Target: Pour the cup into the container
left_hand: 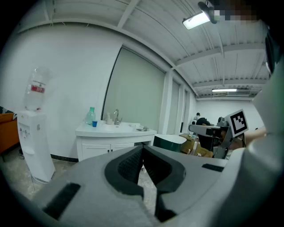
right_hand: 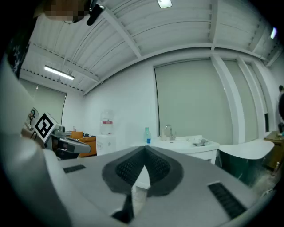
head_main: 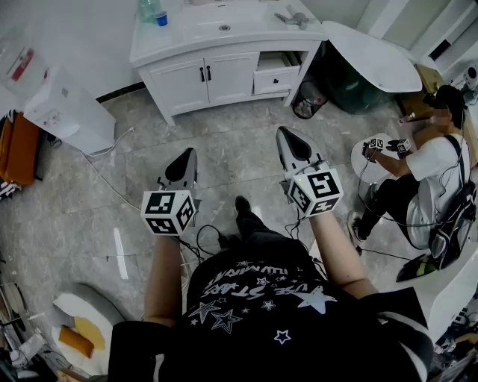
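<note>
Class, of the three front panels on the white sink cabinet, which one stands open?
The white drawer at its right end: it is pulled out, while the two black-handled doors left of it sit shut.

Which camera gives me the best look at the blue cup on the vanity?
The head view: the blue cup stands clear on the vanity top, beside the green bottle. The left gripper view shows it small and far off; the right gripper view, only a blue speck by the bottle.

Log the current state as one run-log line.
left gripper: shut, empty | right gripper: shut, empty | small blue cup: on vanity counter, beside bottle | pour: not started
</note>
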The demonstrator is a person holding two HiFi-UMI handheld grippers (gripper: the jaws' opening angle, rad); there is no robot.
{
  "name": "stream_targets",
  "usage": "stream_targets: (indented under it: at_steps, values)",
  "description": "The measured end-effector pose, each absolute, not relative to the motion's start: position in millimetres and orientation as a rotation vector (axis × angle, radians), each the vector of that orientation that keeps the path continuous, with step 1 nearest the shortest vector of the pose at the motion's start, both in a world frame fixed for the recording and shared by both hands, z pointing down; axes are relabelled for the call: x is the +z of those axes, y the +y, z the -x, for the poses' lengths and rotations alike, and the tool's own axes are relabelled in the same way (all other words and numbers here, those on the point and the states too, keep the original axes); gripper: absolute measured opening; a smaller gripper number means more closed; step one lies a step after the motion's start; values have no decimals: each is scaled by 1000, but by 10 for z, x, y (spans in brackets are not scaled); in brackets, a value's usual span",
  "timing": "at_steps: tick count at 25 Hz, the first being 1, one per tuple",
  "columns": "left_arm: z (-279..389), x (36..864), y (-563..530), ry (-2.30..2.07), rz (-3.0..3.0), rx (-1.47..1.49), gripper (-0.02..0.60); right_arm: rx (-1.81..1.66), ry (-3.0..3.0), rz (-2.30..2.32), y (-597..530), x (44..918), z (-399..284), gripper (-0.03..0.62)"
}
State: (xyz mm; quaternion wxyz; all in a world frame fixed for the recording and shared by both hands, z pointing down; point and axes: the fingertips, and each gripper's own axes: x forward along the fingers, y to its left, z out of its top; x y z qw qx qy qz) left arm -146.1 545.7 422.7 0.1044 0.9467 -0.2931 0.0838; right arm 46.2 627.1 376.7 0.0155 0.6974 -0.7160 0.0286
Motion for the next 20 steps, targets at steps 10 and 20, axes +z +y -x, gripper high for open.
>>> stream_targets:
  at_steps: [10,20]
  values:
    - [1519,4284,5486,-843,-2733,217,11,68,-2235,-2163,6286,3711,-416,6]
    - [1683,4416,5356,-911,-2670,232,11,171,-2239,-2178,6109,3961,-453,6]
